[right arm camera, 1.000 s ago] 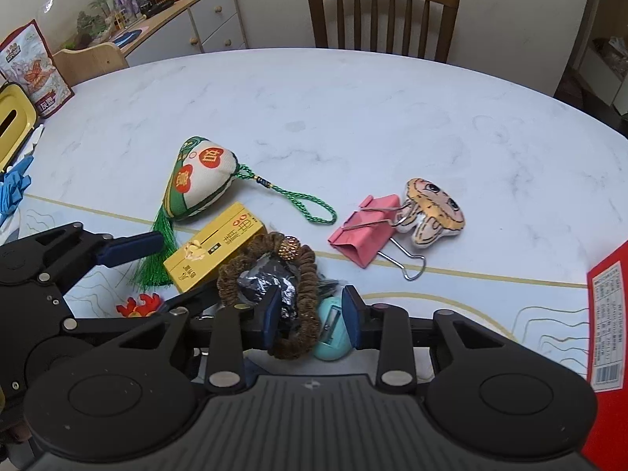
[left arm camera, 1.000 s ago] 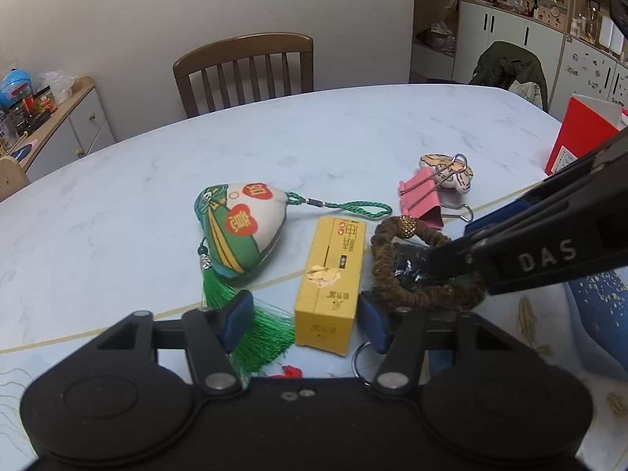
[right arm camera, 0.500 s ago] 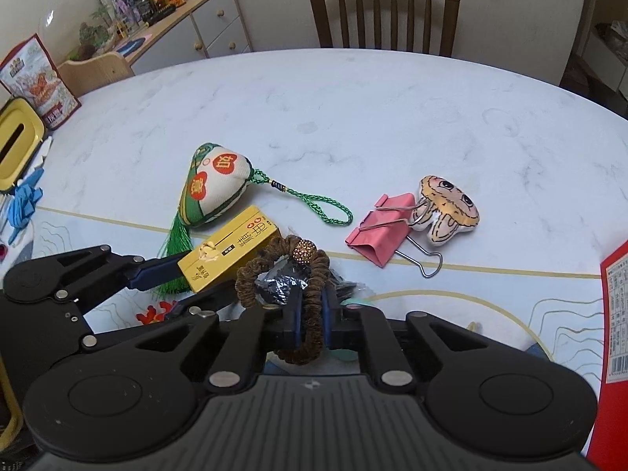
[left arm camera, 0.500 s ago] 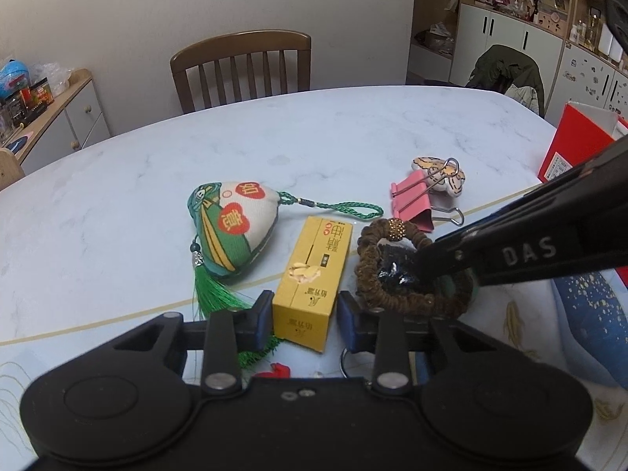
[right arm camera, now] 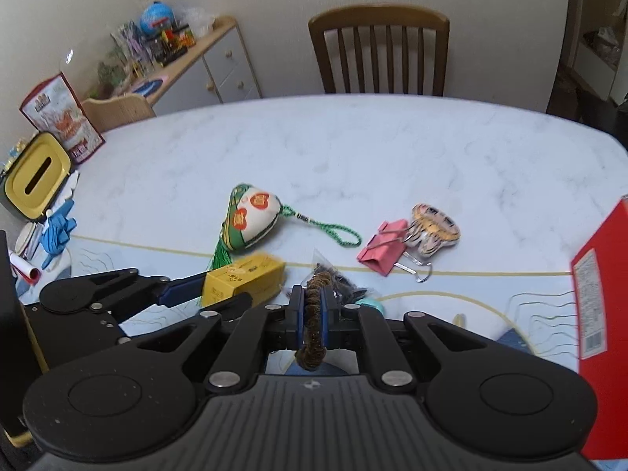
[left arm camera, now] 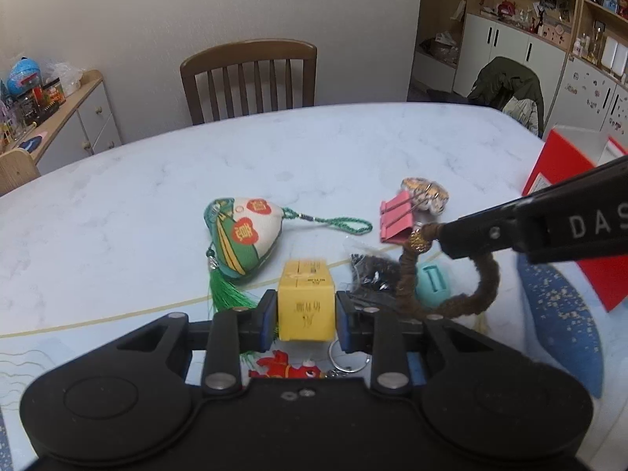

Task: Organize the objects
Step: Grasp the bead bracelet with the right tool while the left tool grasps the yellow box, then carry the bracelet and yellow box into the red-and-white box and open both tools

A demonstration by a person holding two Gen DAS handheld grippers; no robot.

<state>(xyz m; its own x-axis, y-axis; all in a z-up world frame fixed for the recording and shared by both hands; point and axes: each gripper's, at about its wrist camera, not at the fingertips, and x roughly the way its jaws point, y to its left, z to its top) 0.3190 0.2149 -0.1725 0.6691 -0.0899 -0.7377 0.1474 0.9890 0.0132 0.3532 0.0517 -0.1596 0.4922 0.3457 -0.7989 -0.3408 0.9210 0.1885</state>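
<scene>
L gripper (left arm camera: 306, 316): clamped on yellow box (left arm camera: 306, 306), blue pads flat against both long sides, box end-on to the wrist cam. From R cam, same box (right arm camera: 244, 279) sits tilted and a bit blurred; probably lifted off the table (right arm camera: 353, 149), but can't tell for sure.

R gripper (right arm camera: 313, 306): closed on brown bead bracelet (right arm camera: 313, 324), cord pinched between the pads, loop hanging down behind them. In L view, bracelet (left arm camera: 408, 274) dangles from the R fingertips, gold bead at the top near the pinch, loop drooping twd the L gripper's right finger.

Still on table: green/white sachet w/ tassel (left arm camera: 243, 239) and its green cord, left of centre, just beyond the box. Pink binder clip (left arm camera: 396, 219) touching striped tiger charm (left arm camera: 426, 198), right of centre. Clear bag of dark bits (left arm camera: 371, 271) under the hanging bracelet, next to teal sharpener (left arm camera: 431, 282). Red keyring charm (left arm camera: 288, 367) w/ metal ring, near edge, below the box.

Red carton (right arm camera: 600, 306) at far right. Wooden chair (left arm camera: 251, 78) at far side of table. Yellow-lidded tissue box (right arm camera: 37, 180) and blue gloves (right arm camera: 59, 231) at left edge in R view.
</scene>
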